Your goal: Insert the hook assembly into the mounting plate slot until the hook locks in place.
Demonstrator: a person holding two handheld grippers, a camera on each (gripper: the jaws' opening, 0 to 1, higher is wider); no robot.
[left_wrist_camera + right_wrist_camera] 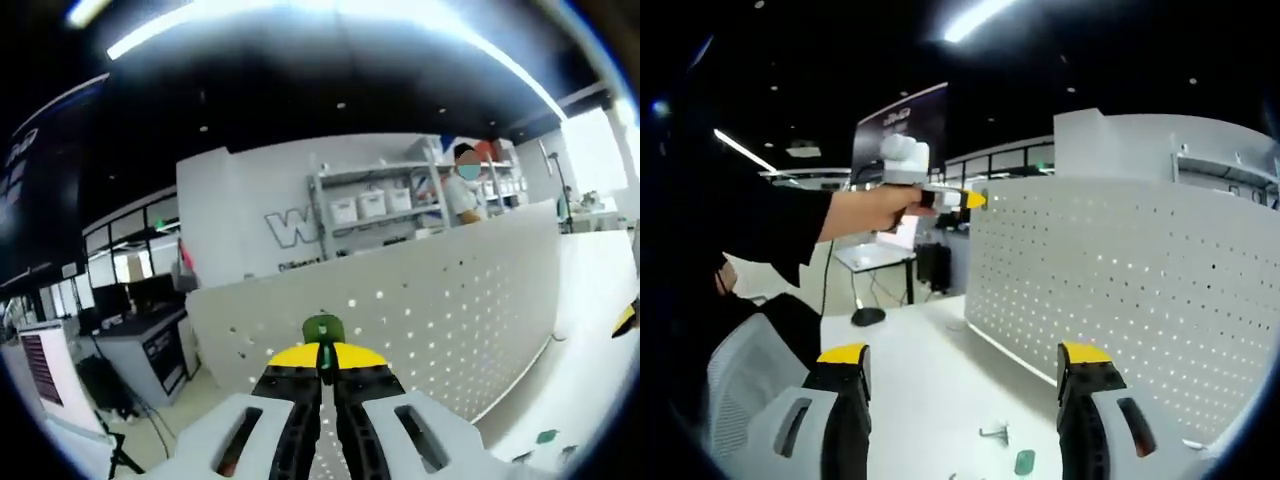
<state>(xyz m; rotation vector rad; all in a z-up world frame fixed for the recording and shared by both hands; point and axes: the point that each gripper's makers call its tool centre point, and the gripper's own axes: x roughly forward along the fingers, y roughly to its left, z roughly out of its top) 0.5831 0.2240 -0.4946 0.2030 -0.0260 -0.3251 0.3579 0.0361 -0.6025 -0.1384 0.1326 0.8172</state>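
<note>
Pegboard (1140,290): upright on table (930,370). Left gripper (323,368) clamps green hook (323,328) near it; right gripper (965,400) wide apart, empty.

Left gripper (322,372) jaws closed together, raised up high by a hand (880,210); right gripper (962,362) jaws spread wide, held low.

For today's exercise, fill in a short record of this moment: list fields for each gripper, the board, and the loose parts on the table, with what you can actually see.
left gripper: jaws shut on a small green hook piece, held near the board's top edge
right gripper: jaws open, holding nothing
board: white perforated metal pegboard, standing upright on the table
table: white tabletop
loose parts: small metal hook and small green piece lying on the table between the right jaws
</note>
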